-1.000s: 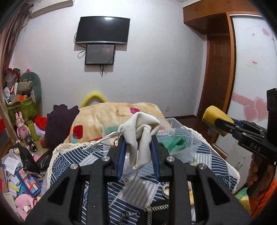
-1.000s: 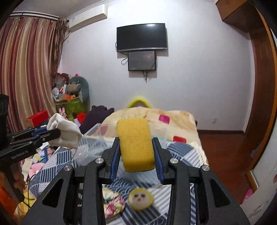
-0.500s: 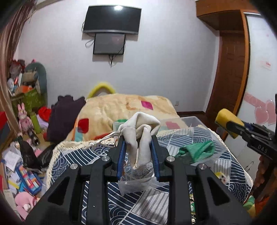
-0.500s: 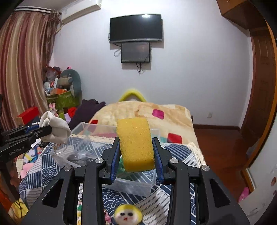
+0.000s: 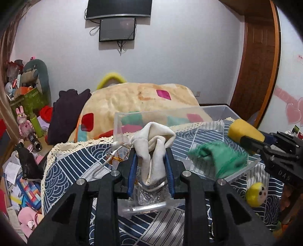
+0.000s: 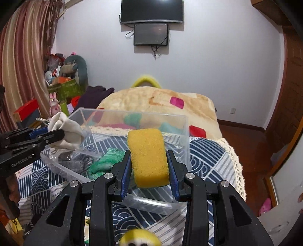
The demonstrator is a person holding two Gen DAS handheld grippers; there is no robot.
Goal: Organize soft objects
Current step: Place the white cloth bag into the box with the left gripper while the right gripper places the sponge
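Two claws, each loaded: the left claw [image 5: 151, 166] is clamped on one cream cloth pouch [image 5: 154, 149], the right claw [image 6: 149, 166] on one yellow sponge [image 6: 148, 157]. Both hang above one clear plastic bin [image 6: 186, 132] holding one green cloth [image 6: 106, 162] at the sponge's 9 o'clock. One yellow plush face [image 5: 255, 194] lies on the patterned bedspread [image 5: 75, 160].

Both wrist cams sit low and close over the clear plastic bin [image 5: 214, 111] [image 6: 132, 117], facing the wall TV [image 5: 118, 8] [image 6: 151, 11]; each catches the other gripper, left view from the left.
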